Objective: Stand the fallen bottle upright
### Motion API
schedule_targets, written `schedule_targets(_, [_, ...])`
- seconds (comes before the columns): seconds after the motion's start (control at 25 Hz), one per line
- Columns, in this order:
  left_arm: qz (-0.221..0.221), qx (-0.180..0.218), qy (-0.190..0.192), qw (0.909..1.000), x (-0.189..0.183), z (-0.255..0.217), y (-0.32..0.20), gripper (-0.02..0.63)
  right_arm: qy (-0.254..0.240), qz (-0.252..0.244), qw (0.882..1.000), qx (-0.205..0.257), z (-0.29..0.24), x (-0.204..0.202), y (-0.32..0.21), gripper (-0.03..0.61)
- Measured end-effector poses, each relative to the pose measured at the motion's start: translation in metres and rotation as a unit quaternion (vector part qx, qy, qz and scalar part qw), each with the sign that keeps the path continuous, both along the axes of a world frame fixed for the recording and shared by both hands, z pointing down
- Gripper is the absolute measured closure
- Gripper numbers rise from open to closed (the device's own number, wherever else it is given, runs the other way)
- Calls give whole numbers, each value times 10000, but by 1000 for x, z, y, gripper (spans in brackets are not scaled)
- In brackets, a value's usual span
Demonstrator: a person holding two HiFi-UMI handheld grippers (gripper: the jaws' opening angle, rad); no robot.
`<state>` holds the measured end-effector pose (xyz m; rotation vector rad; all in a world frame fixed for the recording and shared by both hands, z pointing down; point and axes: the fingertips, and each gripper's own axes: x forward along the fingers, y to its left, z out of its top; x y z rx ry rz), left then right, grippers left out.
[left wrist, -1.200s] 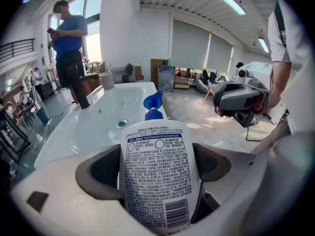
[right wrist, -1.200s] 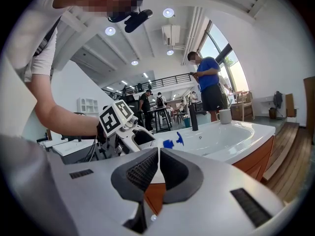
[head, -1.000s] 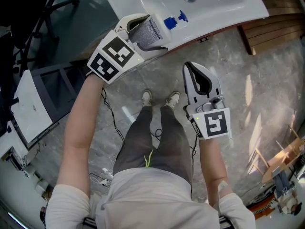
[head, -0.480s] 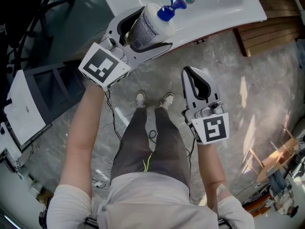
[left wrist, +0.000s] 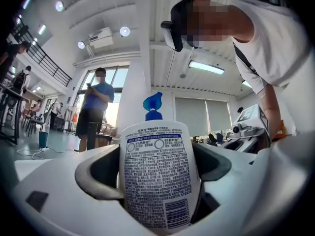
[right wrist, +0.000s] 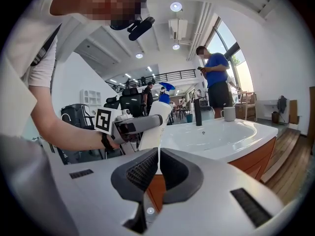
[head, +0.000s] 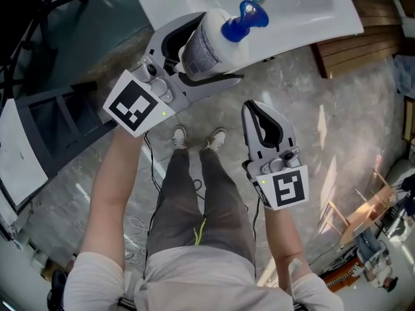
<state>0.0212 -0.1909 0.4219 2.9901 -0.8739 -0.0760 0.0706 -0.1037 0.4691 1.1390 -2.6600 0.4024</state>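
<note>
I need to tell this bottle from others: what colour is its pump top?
Blue pump top on a white bottle; clearest in the head view.

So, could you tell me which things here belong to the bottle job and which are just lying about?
In the job: blue-capped bottle, left gripper clamping it, white washbasin.
Lying about: mug, dark flask, floor cables, shut right gripper.

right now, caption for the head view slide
Left gripper holds the bottle upright by the sink; right gripper shut, empty.

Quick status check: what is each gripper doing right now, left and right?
Left gripper: closed on the white bottle, holding it.
Right gripper: closed, nothing between its jaws.
</note>
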Motion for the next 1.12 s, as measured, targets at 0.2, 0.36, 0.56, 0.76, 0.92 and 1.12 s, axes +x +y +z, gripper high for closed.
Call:
schedule_targets(0.2, [-17,-10,-118,9999,-9,19,-1,156,19,1,10000,-1,7,-10,-2,538])
schedule_targets(0.36, [-1,-65,219,9997,-17,25,3,156,51,-2,10000,18,12,-18,-6,538])
schedule_targets(0.56, [66,-59,490,9988,-25,26,7,155,87,35,9999,49,13,-20,-13,538])
schedule_targets(0.76, [87,76,341,9994,-31,38,17,140,85,25,9999,92,14,-24,-18,538])
schedule_targets(0.92, [68,294,15,9995,-25,44,17,141,76,-5,9998,200,12,-31,-25,538])
schedule_targets(1.12, [106,240,-208,9994,-25,52,16,141,76,-34,9996,265,8,-38,-32,538])
